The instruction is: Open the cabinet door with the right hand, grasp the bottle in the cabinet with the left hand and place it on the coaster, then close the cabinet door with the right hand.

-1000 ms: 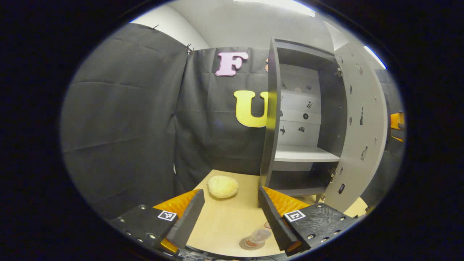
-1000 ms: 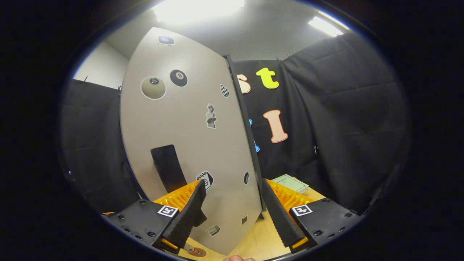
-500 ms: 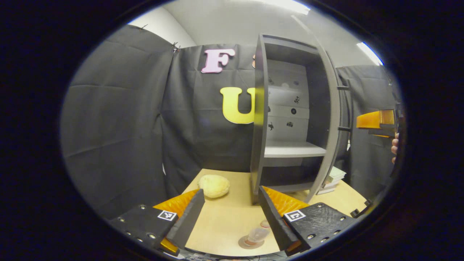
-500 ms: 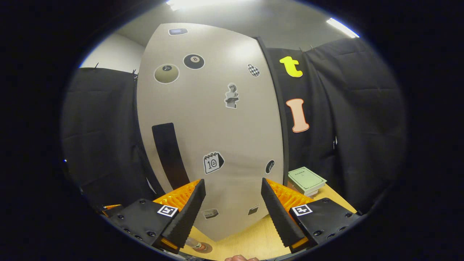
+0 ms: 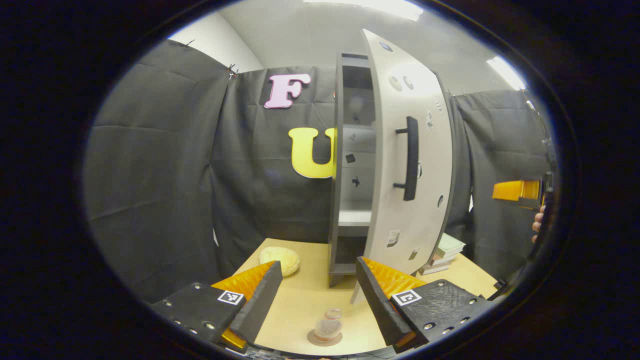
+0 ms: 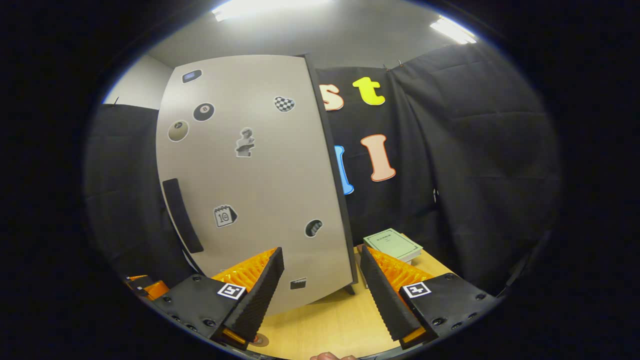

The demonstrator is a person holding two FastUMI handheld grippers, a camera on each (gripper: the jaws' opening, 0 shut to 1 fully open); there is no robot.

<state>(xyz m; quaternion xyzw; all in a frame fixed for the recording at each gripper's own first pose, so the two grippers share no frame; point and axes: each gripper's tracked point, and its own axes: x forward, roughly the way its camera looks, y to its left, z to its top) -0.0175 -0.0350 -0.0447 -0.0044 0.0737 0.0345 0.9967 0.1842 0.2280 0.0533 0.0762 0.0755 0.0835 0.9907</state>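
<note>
On the coaster [image 5: 324, 339], low in the left gripper view, the bottle [image 5: 328, 326] was seen standing upright, between and just ahead of the left gripper's [image 5: 317, 292] spread fingers. That claw was released and held nothing, so the fetching and placing of the bottle could be judged done. Beyond it, the cabinet [image 5: 345, 165] stood at the back of the table [image 5: 305, 295], and its door [image 5: 412, 165] was seen swung most of the way across the opening, with a narrow strip of shelf visible at the left edge. The door's dark handle [image 5: 411, 157] faced outward, untouched. A pale rounded object [image 5: 280, 259] lay on the table left of the cabinet, and a stack of books [image 5: 442, 250] sat to its right.

Seen from the right gripper view, the door [image 6: 250, 175] was presented nearly face-on, its stickers plain. The right gripper [image 6: 322, 292] was released too, its fingers parted and near the door's lower part; contact with the panel could not be made out. At the far right of the left gripper view, part of that gripper [image 5: 517, 191] and a hand [image 5: 537, 225] were glimpsed.

What was left, by this showing, was the last bit of closing: the door was not yet flush with the cabinet front.
</note>
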